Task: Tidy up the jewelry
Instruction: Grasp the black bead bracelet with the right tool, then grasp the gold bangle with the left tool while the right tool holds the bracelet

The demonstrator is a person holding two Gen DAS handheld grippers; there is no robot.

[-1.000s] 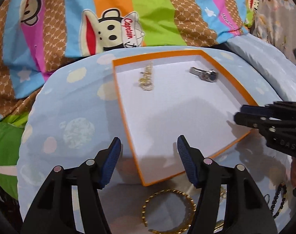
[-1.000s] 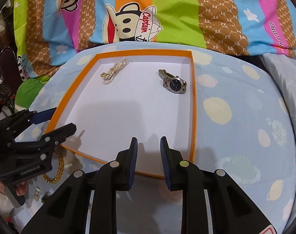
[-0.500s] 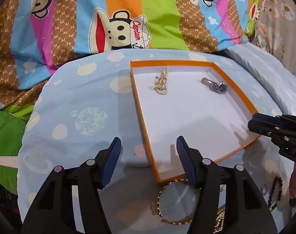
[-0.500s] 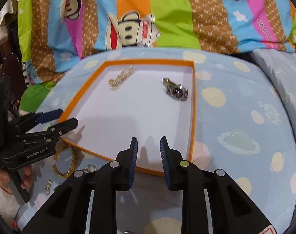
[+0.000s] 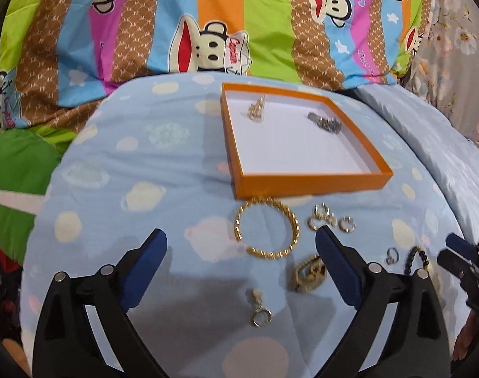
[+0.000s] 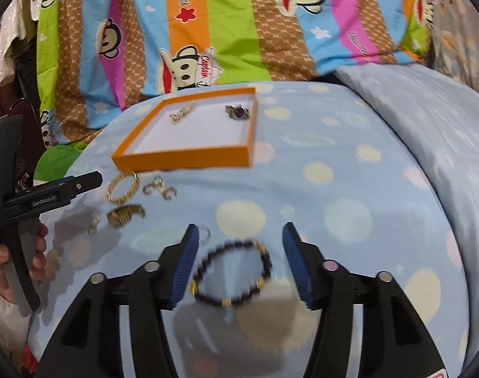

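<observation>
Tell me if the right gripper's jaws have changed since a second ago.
Yes. The right gripper has opened wide from nearly shut and has pulled back from the orange tray, now straddling the black beaded bracelet on the blue bedsheet.

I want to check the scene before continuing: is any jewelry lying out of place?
Yes. Only the watch and pearl chain are in the orange tray; the gold bangle, small rings and black bead bracelet lie loose on the bedsheet.

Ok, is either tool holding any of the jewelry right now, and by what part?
Nothing is held. The left tool is open above the bedspread; the right tool is open around the black bead bracelet, not gripping it.
</observation>
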